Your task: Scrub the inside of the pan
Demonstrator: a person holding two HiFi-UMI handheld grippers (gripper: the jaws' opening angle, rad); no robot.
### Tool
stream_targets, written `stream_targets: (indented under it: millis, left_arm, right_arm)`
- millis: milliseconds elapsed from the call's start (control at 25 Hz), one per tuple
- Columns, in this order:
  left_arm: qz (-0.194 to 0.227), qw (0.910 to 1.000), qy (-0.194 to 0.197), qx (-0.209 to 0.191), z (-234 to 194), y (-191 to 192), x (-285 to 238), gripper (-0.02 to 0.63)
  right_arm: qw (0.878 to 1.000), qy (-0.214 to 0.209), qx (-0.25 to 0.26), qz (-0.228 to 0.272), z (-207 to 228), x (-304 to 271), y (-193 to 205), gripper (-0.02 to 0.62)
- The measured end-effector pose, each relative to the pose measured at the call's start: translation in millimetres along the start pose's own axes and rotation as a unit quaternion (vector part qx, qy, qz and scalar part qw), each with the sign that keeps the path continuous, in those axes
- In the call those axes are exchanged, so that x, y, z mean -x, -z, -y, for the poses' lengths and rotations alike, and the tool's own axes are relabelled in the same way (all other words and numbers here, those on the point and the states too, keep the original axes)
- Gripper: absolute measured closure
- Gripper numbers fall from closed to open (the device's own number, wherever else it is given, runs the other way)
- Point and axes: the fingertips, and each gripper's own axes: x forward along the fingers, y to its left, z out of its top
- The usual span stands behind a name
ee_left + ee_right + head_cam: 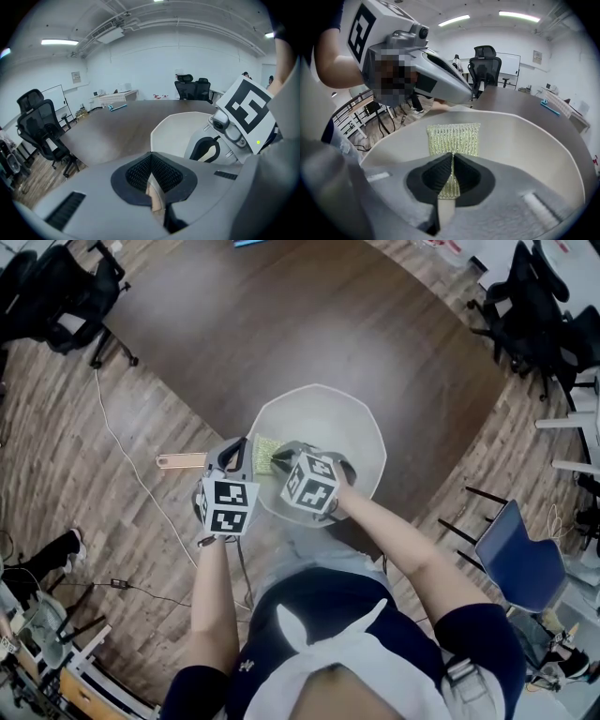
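Light: I am seeing bright, even light coming down from ceiling strips [454, 20], washing the pan [347, 427] pale.
Shadows: I am reading them soft and faint.
Edges: both gripper views are bowing hard, corners going black.
Focus: the right gripper [452, 161] is blurring close to the lens.

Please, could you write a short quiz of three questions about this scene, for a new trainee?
1. True or false: the right gripper is shut on the yellow-green scrub pad.
2. What does the left gripper clamp? A) the wooden handle of the pan; B) a blue cup; C) nothing.
3. Fill in the gap: the pan stands on a dark brown ____.

Key: 1 true; 2 A; 3 table.
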Motion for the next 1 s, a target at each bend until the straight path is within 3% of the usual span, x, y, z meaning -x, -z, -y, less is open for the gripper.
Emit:
stream_targets:
  millis: [1000]
  left_arm:
    - [0.004,0.9999,0.004,-0.013,1.1,0.7,-1.4,0.601]
  right_arm:
    - [0.996,0.085,-0.035,0.009,60.0,-0.9,-18.5,0.58]
